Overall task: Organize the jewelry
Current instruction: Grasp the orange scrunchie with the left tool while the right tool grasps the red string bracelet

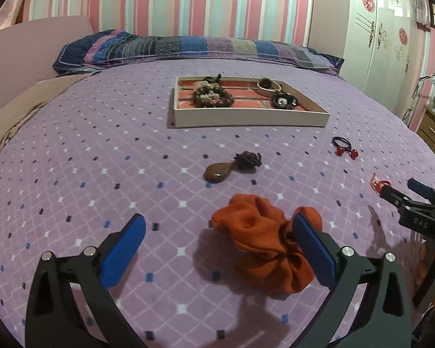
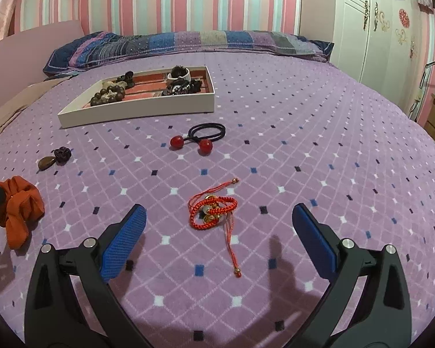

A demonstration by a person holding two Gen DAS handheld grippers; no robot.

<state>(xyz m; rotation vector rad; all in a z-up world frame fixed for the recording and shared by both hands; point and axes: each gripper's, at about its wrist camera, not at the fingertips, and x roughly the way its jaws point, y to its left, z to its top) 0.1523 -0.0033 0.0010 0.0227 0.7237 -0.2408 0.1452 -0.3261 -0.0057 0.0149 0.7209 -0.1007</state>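
Your left gripper (image 1: pixel 219 249) is spread wide around one orange scrunchie (image 1: pixel 261 240); your right gripper (image 2: pixel 219 239) gapes over one red cord bracelet (image 2: pixel 213 213). Farther off on the bed (image 2: pixel 319 116) lie one hair tie (image 2: pixel 207 132) with two red balls, one brown pendant (image 1: pixel 219 172), and one tray (image 1: pixel 246 117) holding four pieces.

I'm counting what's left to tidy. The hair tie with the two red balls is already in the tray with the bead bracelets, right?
Not quite. The hair tie with the two red balls is still lying on the purple bedspread, in front of the tray, not in it. The right wrist view shows this clearly. The bead bracelets are indeed in the tray.
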